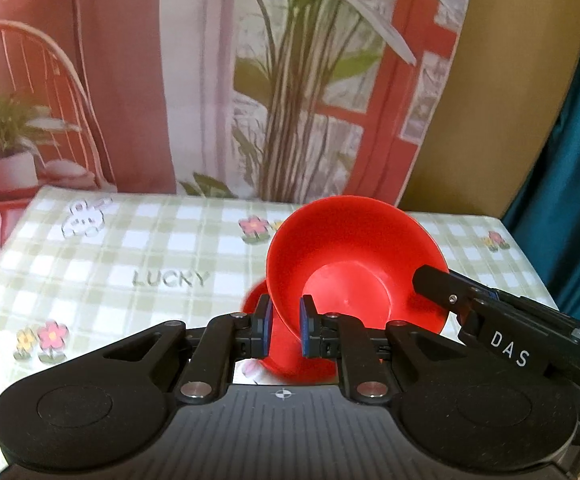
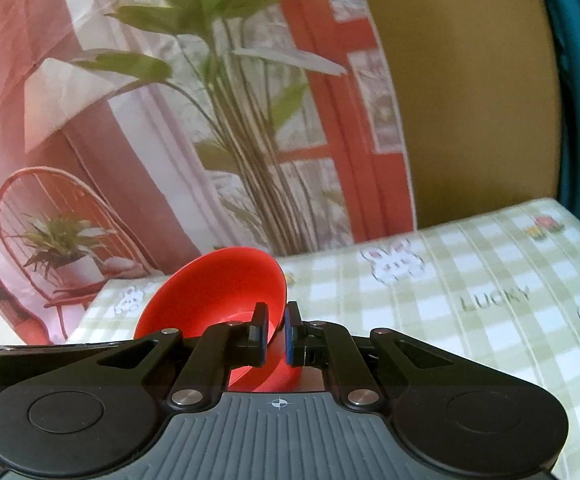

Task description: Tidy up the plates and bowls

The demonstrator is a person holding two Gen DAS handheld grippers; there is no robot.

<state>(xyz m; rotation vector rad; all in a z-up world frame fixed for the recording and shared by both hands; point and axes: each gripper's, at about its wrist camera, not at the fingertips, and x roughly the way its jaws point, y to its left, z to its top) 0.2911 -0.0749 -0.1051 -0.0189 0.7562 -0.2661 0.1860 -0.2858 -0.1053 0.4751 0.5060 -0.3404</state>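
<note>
Red bowl (image 1: 350,272) held off the checked tablecloth (image 1: 129,248), tipped with its mouth toward the cameras, left gripper (image 1: 283,326) nipped tight on its near-left rim, right gripper (image 2: 275,332) likewise pinching the opposite rim, both equally near.

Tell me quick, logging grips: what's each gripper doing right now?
Left gripper: shut on the red bowl, pinching its rim.
Right gripper: shut on the same bowl's opposite rim.
</note>
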